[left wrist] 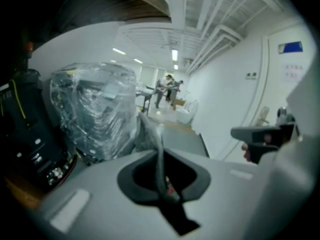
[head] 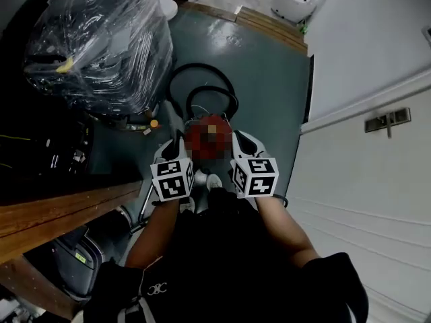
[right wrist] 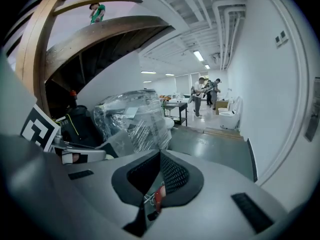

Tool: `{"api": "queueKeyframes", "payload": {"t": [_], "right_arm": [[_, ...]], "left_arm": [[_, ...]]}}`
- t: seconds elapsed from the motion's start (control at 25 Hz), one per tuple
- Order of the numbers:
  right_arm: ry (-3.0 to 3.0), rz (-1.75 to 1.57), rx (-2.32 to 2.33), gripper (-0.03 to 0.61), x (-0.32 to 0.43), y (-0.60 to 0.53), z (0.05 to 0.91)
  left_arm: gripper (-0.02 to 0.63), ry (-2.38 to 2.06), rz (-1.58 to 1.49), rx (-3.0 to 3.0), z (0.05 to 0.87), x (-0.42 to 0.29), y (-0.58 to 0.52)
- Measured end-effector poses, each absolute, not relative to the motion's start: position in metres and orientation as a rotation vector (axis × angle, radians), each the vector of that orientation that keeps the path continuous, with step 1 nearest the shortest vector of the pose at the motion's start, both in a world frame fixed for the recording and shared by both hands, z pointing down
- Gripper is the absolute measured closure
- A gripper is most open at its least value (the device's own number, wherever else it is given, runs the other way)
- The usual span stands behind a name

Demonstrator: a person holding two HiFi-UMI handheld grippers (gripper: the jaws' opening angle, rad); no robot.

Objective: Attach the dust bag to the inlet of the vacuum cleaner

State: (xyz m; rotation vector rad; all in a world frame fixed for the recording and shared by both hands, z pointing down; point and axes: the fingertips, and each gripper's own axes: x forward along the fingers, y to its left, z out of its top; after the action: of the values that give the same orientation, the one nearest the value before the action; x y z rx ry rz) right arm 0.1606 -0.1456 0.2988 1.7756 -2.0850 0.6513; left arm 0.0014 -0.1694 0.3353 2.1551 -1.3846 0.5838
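The red vacuum cleaner (head: 219,122) stands on the floor below me, its black hose (head: 202,79) looped behind it. Both grippers hang just above it, side by side. My left gripper (head: 179,140) has its jaws closed on a thin grey sheet, seemingly the dust bag (left wrist: 146,131), which sticks out ahead of the jaws (left wrist: 160,156). In the right gripper view the bag (right wrist: 118,142) shows beside the left gripper (right wrist: 75,157). My right gripper (head: 237,140) is shut with nothing held (right wrist: 160,173); red of the vacuum shows under its jaws.
A tall plastic-wrapped stack (head: 101,39) stands at the left, a dark machine (left wrist: 25,134) beside it. A wooden stair beam (head: 60,214) crosses the lower left. A white door (head: 363,180) with a handle (head: 387,120) bounds the right. People stand far down the hall (right wrist: 205,91).
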Motion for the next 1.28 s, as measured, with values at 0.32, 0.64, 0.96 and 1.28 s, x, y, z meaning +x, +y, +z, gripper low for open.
{"api": "queueKeyframes", "payload": {"t": [0.32,0.64,0.96,1.28], "right_arm": [[-2.084,0.758,1.466,0.580,0.174,-0.180,0.388],[-2.056,0.785,1.123,0.580,0.141,-0.189,0.523],[-1.918,0.641,0.959,0.451,0.145,-0.205,0.691],[-1.809,0.588,0.923,0.425,0.156,-0.205,0.770]], "left_arm": [[0.592,-1.556,0.610,1.911,0.412,-0.032,-0.165],[0.592,-1.620,0.659,1.705,0.536,-0.063,-0.133],[0.592,-1.605,0.607,1.540,0.689,-0.066,-0.107],[0.592,-1.501,0.583,1.480,0.777,-0.040,-0.076]]}}
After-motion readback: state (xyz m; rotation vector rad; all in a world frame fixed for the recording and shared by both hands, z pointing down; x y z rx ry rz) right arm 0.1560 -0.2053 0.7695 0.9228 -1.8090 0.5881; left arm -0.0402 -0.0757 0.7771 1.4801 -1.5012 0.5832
